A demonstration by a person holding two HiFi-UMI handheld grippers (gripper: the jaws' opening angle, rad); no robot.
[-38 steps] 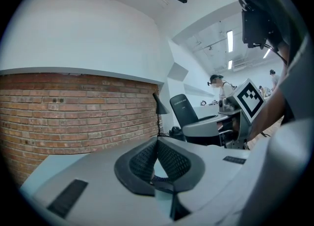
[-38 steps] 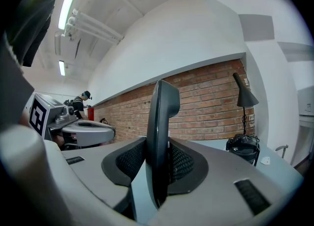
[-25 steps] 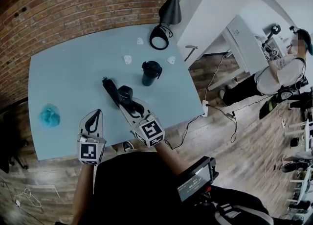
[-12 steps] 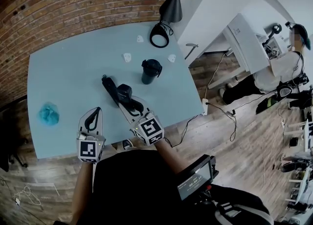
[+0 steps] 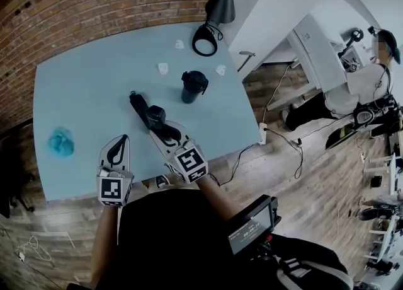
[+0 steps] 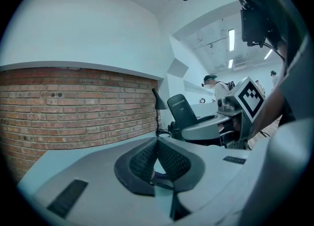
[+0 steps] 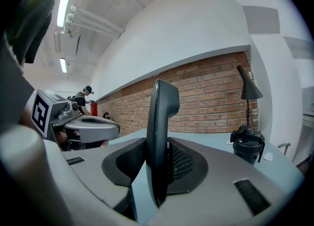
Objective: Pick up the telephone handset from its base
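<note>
the right gripper [image 5: 164, 133] is pinching the telephone handset [image 7: 159, 122] edge-on, with both pads pressing on its narrow sides. that's making sense to me: a squeeze across the slim middle is giving the surest hold on a long piece. the handset is standing nearly upright between the jaws, and in the head view it's showing down and left of the black cup [image 5: 194, 87], near it but apart.

a long dark piece [image 5: 136, 104] is lying flat on the table [image 5: 75, 81], further left of the cup than the handset. i'm taking it for the base, though i can't be sure. i also can't tell whether the handset's lower end is clearing it.

the right forearm is reaching in from the table's near edge and angling toward the cup. the gripper is pointing almost level with a slight downward tip, and its marker cube is riding at the back.

the left gripper [image 5: 121, 144] is sitting well left of the cup, close to the near edge, with its jaws pressed together on nothing. it's looking like it's just waiting off to the side, since one hand is enough for this lift. its arm is running straight out from the body, with the gripper close to level.
</note>
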